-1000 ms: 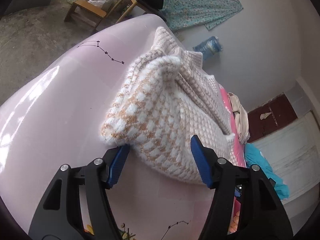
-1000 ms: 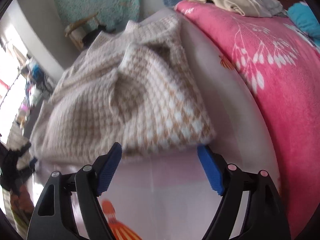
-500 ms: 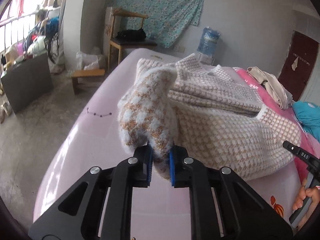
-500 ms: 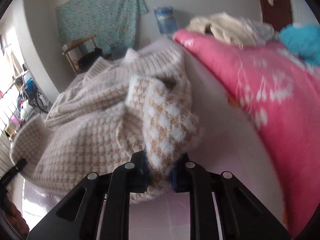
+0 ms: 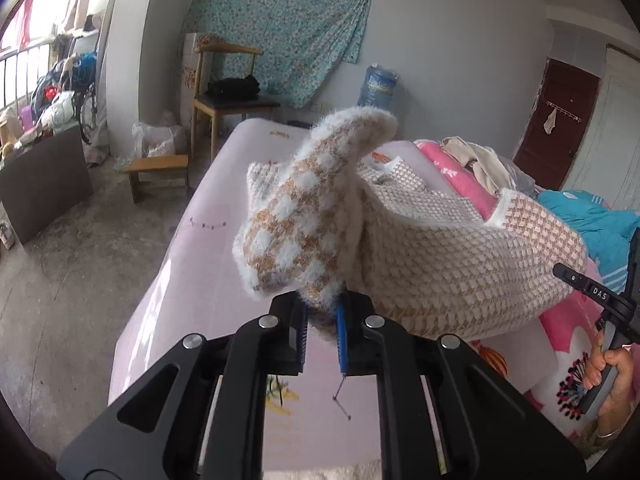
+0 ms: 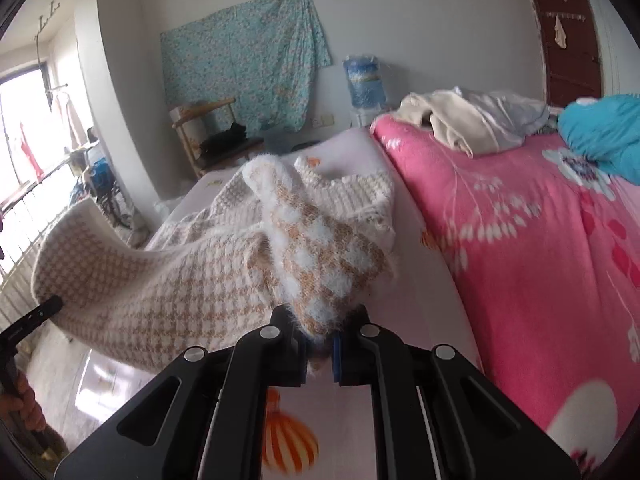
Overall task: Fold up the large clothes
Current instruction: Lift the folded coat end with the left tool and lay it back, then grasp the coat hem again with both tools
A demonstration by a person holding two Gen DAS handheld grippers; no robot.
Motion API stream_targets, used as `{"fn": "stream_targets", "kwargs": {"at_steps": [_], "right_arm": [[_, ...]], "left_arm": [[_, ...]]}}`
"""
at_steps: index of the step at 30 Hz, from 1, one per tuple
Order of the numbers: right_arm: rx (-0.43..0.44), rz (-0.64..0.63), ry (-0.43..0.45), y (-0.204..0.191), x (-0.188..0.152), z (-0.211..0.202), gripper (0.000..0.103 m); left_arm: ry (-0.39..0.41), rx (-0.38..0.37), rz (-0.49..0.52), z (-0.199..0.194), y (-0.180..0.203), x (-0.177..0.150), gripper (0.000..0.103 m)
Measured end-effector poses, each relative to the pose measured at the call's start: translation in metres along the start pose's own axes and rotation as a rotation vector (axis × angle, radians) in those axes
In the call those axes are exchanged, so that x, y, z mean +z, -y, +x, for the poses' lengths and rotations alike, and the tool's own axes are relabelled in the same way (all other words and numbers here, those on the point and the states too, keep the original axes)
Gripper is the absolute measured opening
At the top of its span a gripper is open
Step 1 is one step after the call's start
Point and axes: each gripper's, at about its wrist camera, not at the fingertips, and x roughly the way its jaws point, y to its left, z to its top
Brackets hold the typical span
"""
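Left gripper (image 5: 322, 330), nearest the lens in the left wrist view, is clamping a fuzzy corner of the beige-and-white houndstooth sweater (image 5: 440, 256), its jaws closed on the knit. Right gripper (image 6: 320, 344) is pinching a second corner of the same sweater (image 6: 168, 292) in the same way, jaws closed on the fabric. The sweater is hanging slack between the two grippers above the pale pink sheet (image 5: 192, 264), its far part lying bunched on the bed. The lifted corners are blocking much of each camera's view of the bed behind. The person's right hand (image 5: 612, 372) is showing at the edge of the left view, wrapped around a tool handle. Beside the sweater a bright pink floral blanket (image 6: 540, 260) is covering the bed, with a cream garment (image 6: 452, 120) and a blue cloth (image 6: 604, 128) lying on it. Farther back a wooden chair (image 5: 224, 92) and a water jug (image 5: 378, 88) are standing against the wall, under a hanging turquoise cloth (image 5: 288, 28).
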Motion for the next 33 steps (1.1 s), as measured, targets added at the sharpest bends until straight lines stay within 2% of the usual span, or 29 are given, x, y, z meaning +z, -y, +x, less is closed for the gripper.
{"fn": "stream_targets", "kwargs": {"at_steps": [2, 3, 5, 7, 8, 10, 11, 13, 16, 18, 21, 24, 27, 29, 30, 31, 32, 33], "right_arm": [[0.009, 0.021, -0.097, 0.011, -0.021, 0.006, 0.015], [0.026, 0.043, -0.158, 0.019, -0.032, 0.015, 0.018], [0.042, 0.114, -0.292, 0.039, -0.049, 0.034, 0.023], [0.043, 0.154, -0.388, 0.055, -0.058, 0.041, 0.033], [0.038, 0.159, -0.403, 0.059, -0.059, 0.039, 0.04], [0.014, 0.148, -0.394, 0.07, -0.054, 0.022, 0.053], [-0.01, 0.141, -0.383, 0.073, -0.051, 0.014, 0.058], [-0.062, 0.137, -0.358, 0.082, -0.043, -0.001, 0.059], [-0.034, 0.15, -0.293, 0.085, -0.026, -0.009, 0.059], [0.011, 0.118, -0.257, 0.074, -0.014, -0.001, 0.059], [0.064, 0.033, -0.228, 0.045, 0.008, 0.03, 0.059], [0.063, -0.056, -0.215, 0.02, 0.023, 0.062, 0.059], [0.063, -0.107, -0.246, 0.01, 0.026, 0.095, 0.059], [0.052, -0.113, -0.288, 0.01, 0.024, 0.115, 0.056], [0.059, -0.114, -0.302, 0.01, 0.021, 0.12, 0.048], [0.06, -0.112, -0.313, 0.011, 0.019, 0.124, 0.027], [0.061, -0.105, -0.315, 0.012, 0.018, 0.124, 0.01], [0.077, -0.081, -0.301, 0.015, 0.019, 0.12, 0.009]], "left_arm": [[-0.073, -0.017, -0.057, 0.003, -0.014, -0.018, 0.016], [-0.123, -0.024, -0.099, 0.011, -0.025, -0.03, 0.021], [-0.236, -0.049, -0.183, 0.03, -0.048, -0.052, 0.022], [-0.294, -0.032, -0.253, 0.037, -0.069, -0.068, 0.028], [-0.303, -0.045, -0.296, 0.035, -0.08, -0.071, 0.03], [-0.269, -0.065, -0.353, 0.022, -0.096, -0.069, 0.034], [-0.233, -0.029, -0.36, 0.012, -0.105, -0.065, 0.04], [-0.177, 0.023, -0.356, -0.002, -0.117, -0.055, 0.041], [-0.122, 0.032, -0.316, -0.004, -0.118, -0.035, 0.041], [-0.124, 0.032, -0.258, 0.011, -0.104, -0.018, 0.041], [-0.157, 0.035, -0.173, 0.043, -0.081, -0.001, 0.041], [-0.181, 0.041, -0.065, 0.07, -0.053, 0.008, 0.041], [-0.179, 0.097, 0.078, 0.093, -0.028, 0.012, 0.041], [-0.19, 0.108, 0.11, 0.105, -0.022, 0.012, 0.041], [-0.194, 0.109, 0.112, 0.111, -0.023, 0.012, 0.035], [-0.199, 0.116, 0.113, 0.114, -0.025, 0.011, 0.027], [-0.211, 0.124, 0.117, 0.119, -0.027, 0.011, 0.012], [-0.217, 0.129, 0.114, 0.121, -0.03, 0.011, 0.01]]}}
